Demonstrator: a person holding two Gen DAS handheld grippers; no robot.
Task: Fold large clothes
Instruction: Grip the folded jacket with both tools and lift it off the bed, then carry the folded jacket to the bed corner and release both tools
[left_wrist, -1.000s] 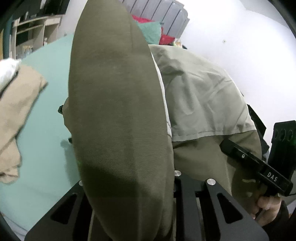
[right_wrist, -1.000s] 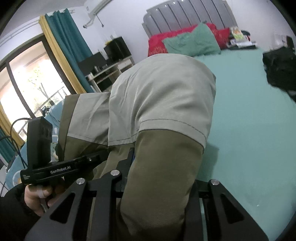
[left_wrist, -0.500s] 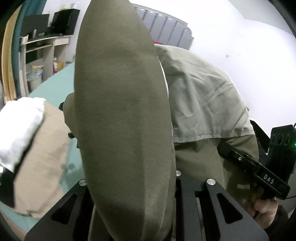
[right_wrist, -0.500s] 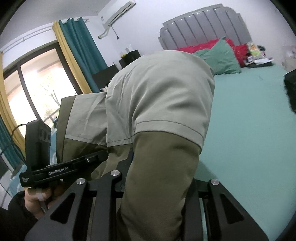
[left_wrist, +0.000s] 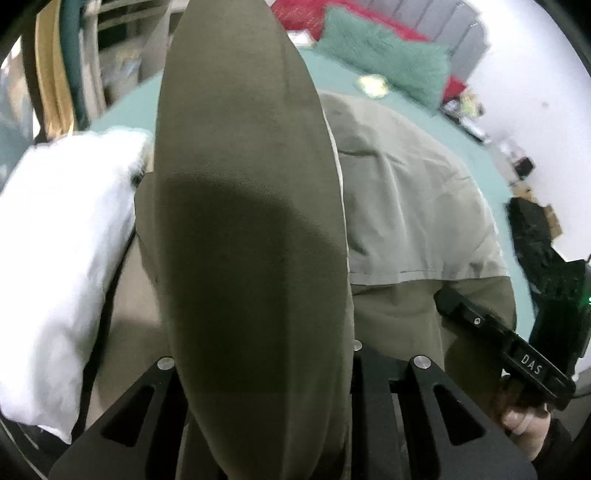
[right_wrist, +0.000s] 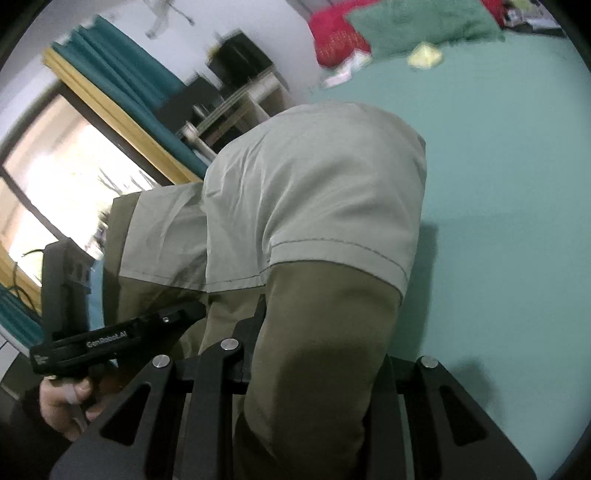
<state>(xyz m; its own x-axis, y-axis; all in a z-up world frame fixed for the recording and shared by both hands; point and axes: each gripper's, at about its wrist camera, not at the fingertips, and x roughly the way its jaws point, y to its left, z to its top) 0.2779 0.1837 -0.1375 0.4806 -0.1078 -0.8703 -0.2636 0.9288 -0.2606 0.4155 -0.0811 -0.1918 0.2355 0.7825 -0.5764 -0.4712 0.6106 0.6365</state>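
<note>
A large two-tone garment, dark olive (left_wrist: 251, 221) with a light grey-green panel (left_wrist: 406, 206), hangs between both grippers above the teal bed. My left gripper (left_wrist: 269, 387) is shut on an olive fold that drapes over its fingers and hides the tips. My right gripper (right_wrist: 317, 369) is likewise shut on olive cloth (right_wrist: 325, 332) below the pale panel (right_wrist: 314, 192), tips hidden. Each view shows the other gripper held by a hand: the right one (left_wrist: 517, 362) at lower right, the left one (right_wrist: 110, 339) at lower left.
A white bundle (left_wrist: 62, 258) lies on beige cloth (left_wrist: 129, 332) beneath the left side. A black garment (left_wrist: 535, 229) sits at the bed's right edge. Green pillow (right_wrist: 417, 22) and red pillow (right_wrist: 340, 33) are at the headboard; open teal sheet (right_wrist: 498, 184) spreads to the right. Window and curtains (right_wrist: 122, 92) stand at left.
Both grippers have carried the garment sideways and a little lower, still gripping it. The left view now looks down over the white and beige pile, and the pillows have come into view.
</note>
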